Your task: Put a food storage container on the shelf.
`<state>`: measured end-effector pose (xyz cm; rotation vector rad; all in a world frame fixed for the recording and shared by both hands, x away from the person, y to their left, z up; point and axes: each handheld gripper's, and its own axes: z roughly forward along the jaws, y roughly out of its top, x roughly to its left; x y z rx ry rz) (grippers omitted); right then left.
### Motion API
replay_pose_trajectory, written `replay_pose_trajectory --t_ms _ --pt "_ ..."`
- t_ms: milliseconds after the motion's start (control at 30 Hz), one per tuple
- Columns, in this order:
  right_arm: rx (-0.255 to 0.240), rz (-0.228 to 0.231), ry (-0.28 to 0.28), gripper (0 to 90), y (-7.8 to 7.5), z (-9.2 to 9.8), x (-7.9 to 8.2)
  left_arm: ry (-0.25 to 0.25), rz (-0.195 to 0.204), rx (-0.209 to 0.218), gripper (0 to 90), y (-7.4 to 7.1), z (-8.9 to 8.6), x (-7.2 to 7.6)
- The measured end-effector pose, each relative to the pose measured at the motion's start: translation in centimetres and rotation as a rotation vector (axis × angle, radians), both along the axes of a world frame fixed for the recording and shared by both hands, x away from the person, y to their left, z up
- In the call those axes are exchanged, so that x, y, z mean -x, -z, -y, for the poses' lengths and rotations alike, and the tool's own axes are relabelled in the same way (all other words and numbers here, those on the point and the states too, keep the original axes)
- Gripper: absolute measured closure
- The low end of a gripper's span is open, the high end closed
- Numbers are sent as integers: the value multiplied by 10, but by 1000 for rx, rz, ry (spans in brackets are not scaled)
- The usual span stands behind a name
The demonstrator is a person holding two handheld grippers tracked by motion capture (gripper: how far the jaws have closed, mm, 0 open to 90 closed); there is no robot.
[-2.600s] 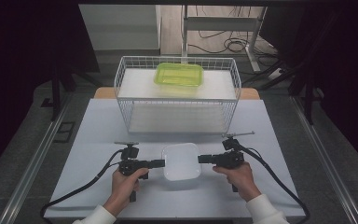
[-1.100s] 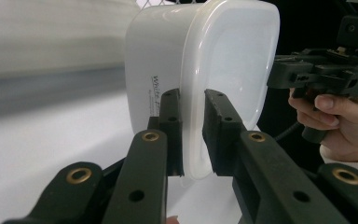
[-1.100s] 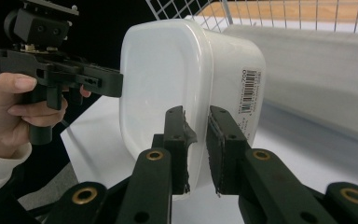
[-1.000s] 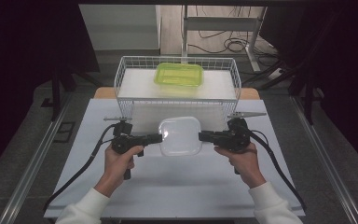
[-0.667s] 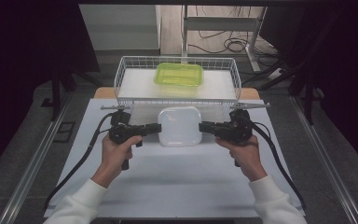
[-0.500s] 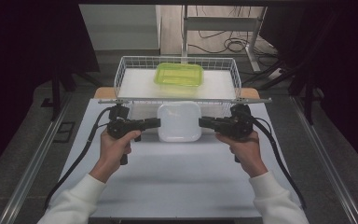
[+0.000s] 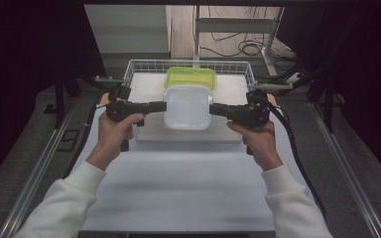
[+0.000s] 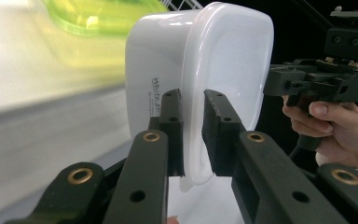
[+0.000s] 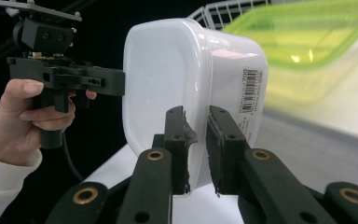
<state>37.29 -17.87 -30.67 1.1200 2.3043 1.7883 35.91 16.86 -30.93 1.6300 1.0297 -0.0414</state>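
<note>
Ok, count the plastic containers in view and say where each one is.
2. The white container is held up between the left gripper and the right gripper, jaws clamped on its rim. The green container sits in the wire basket behind. Others may be hidden.

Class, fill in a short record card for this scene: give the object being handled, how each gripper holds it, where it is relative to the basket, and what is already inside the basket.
Object handled: white container, upside down
Left gripper: shut on the container's left rim
Right gripper: shut on the container's right rim
Container position: held off the table, over the front edge of the wire basket
Already in basket: green-lidded box
Hands: one on each gripper handle, white sleeves
</note>
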Motion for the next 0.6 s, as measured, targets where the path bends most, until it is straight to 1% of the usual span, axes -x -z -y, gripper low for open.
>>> replay_pose_trajectory --t_ms 67,133,233,267,467,600 --pt "-21 1 7 780 -8 -1 -6 5 6 -5 791 -9 -1 -5" --pt "-27 6 12 780 -13 -1 -10 11 11 -9 791 -19 -2 -12" --pt "-40 12 24 780 -25 -2 -19 25 19 -10 793 -33 -4 -23" --pt "-45 14 25 780 -28 -2 -22 26 18 -8 793 -34 -4 -25" --pt "-55 8 40 779 -43 -4 -40 38 17 -16 794 -54 -6 -50" --pt "-67 5 51 779 -50 -4 -53 51 7 -19 795 -63 -7 -65"
